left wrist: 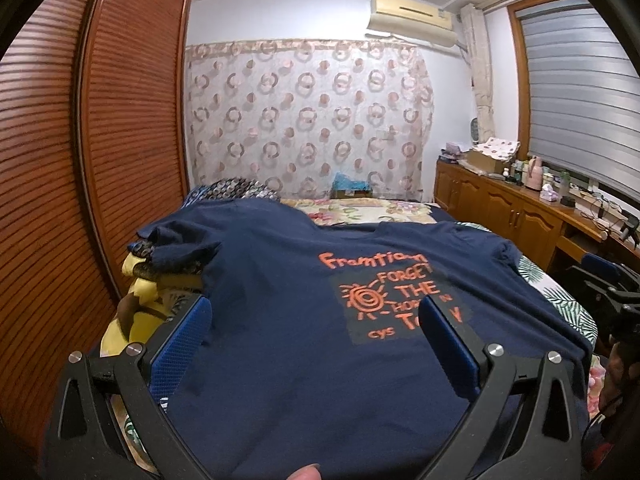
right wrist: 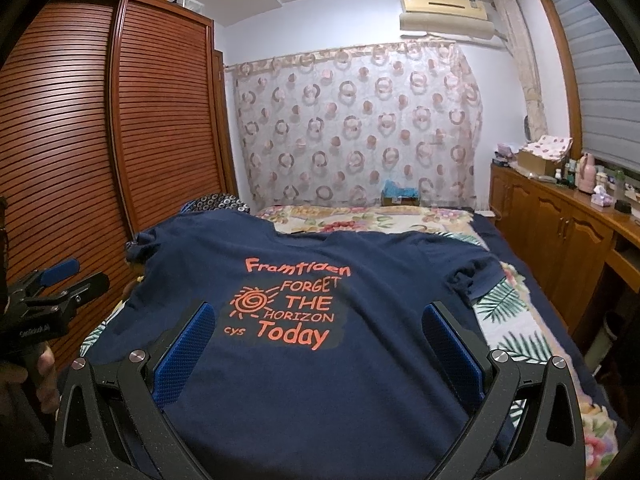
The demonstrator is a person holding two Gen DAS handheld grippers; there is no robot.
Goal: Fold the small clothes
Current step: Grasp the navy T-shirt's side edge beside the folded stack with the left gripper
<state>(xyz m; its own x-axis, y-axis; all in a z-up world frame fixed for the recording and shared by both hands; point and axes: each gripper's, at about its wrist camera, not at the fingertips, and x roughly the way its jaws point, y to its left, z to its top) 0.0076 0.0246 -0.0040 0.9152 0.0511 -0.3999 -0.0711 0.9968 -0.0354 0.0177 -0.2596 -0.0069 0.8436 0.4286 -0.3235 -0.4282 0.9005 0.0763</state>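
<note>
Bed with floral and leaf-print covers runs from the camera to the curtained wall. Navy T-shirt lies spread flat on it, orange print up, neck toward the far end. Left hand-held gripper above the hem area, jaws wide apart, holding nothing. Right hand-held gripper likewise spread wide, empty.

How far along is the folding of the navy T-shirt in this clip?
Done: the navy T-shirt is spread print-up on the bed. No fold shows yet; both sleeves lie out to the sides, the far-left one bunched. In hand: nothing. The left gripper and right gripper are both open above the shirt's near end. Left: all the folds.
</note>
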